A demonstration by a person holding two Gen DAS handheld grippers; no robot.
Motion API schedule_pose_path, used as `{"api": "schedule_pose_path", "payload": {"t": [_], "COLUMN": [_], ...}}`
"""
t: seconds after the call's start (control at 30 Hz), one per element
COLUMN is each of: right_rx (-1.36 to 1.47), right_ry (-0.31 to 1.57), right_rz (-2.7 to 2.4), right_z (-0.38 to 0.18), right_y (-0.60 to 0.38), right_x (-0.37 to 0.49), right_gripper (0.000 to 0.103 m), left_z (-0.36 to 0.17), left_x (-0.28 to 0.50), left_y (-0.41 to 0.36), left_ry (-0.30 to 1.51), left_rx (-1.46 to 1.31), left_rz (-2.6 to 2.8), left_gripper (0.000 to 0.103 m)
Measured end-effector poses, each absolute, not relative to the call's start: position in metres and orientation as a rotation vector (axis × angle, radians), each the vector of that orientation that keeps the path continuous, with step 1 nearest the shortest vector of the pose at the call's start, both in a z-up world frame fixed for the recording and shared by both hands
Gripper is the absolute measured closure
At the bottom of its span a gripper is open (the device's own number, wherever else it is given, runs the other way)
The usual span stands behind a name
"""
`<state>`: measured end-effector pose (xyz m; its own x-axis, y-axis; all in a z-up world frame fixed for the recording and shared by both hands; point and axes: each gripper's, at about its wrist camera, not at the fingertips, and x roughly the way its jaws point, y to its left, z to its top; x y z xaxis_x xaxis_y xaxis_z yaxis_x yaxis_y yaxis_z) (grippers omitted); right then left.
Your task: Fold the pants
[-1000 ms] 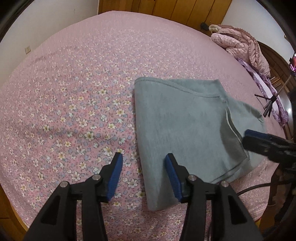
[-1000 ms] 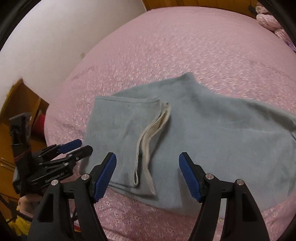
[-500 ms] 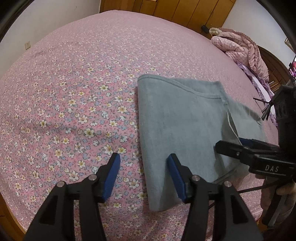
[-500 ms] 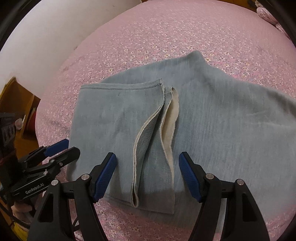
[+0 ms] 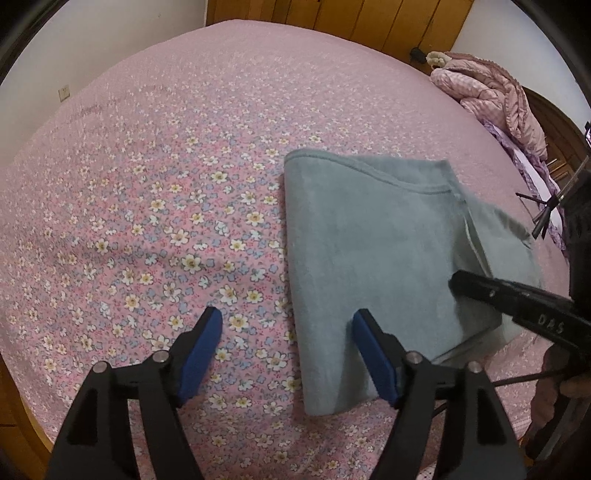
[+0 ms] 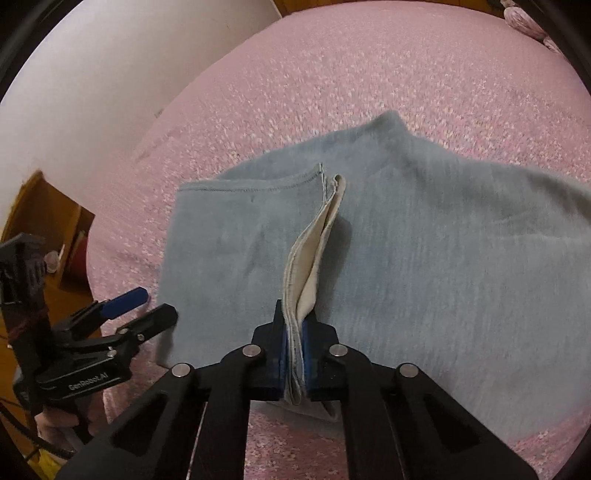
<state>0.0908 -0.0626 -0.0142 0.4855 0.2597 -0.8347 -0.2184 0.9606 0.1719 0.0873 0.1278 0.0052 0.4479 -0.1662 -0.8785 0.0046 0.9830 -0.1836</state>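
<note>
Grey-blue pants (image 5: 369, 236) lie folded on the pink floral bedspread (image 5: 147, 184). In the right wrist view the pants (image 6: 443, 236) spread across the bed, and a hem edge with a cream inner side (image 6: 314, 258) stands up from them. My right gripper (image 6: 294, 354) is shut on that hem edge near the pants' near border. It also shows in the left wrist view (image 5: 517, 299) over the pants' right side. My left gripper (image 5: 288, 332) is open, straddling the pants' left folded edge near the front corner. It also shows in the right wrist view (image 6: 136, 306).
A pink quilted bundle (image 5: 491, 92) lies at the bed's far right. Wooden cabinets (image 5: 369, 22) stand behind the bed. A wooden shelf (image 6: 55, 229) is at the left beside the bed. The bed's front edge is close under both grippers.
My right gripper has closed on the pants' raised hem edge; it was open over it before. My left gripper stays open at the pants' left edge.
</note>
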Motion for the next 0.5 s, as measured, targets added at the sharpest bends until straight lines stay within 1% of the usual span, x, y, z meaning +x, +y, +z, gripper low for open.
{"api": "schedule_pose_path", "payload": {"t": [0.1,0.5], "right_rx": [0.055,-0.101], "right_ry": [0.993,0.792], "right_rz": [0.322,0.362], "right_z": [-0.001,0.085], "right_y": [-0.06,-0.05], "right_x": [0.086,0.047], "right_gripper": [0.096,0.097], "left_z": [0.011,0.04], "left_x": [0.086,0.08], "left_y": [0.128,0.132], "left_ry": [1.091,1.026], "left_rx": [-0.166,-0.154], "left_rz": [-0.105,-0.11], "left_gripper": [0.026,0.026]}}
